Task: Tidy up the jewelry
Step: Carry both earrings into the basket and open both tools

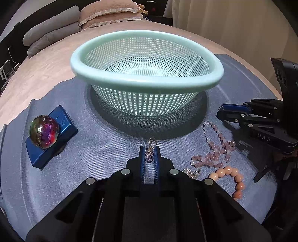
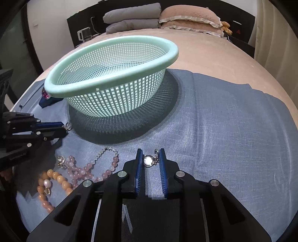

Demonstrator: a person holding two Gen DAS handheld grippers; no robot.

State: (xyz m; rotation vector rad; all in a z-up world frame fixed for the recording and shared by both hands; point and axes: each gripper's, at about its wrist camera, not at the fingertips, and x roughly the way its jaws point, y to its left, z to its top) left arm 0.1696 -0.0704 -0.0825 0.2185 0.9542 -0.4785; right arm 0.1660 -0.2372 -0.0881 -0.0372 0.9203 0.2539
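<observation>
Your left gripper is clamped on a small purple pendant, blue pads pressed against its sides, its metal ring poking out past the fingertips toward 12 o'clock. Your right gripper has its jaws drawn in around a round silver earring with a white stone; the pads look to be touching its edges, though the contact on the left side is hard to confirm from this angle. Both pieces sit low over the blue-grey cloth spread on the pink bedspread. The mint-green mesh basket stands upright on the cloth at 12 o'clock from the left gripper, and at 11 o'clock from the right one, well apart from both. In the left wrist view, a pink bead necklace lies in a loose heap at 3 o'clock of the pendant, with a peach bead bracelet just beside it at 4 o'clock, and a small gold-toned piece next to the gripper finger. At 9 o'clock, an iridescent glass ball rests on a dark blue box. Grey folded bedding and a frilled pink pillow lie at the far end.
</observation>
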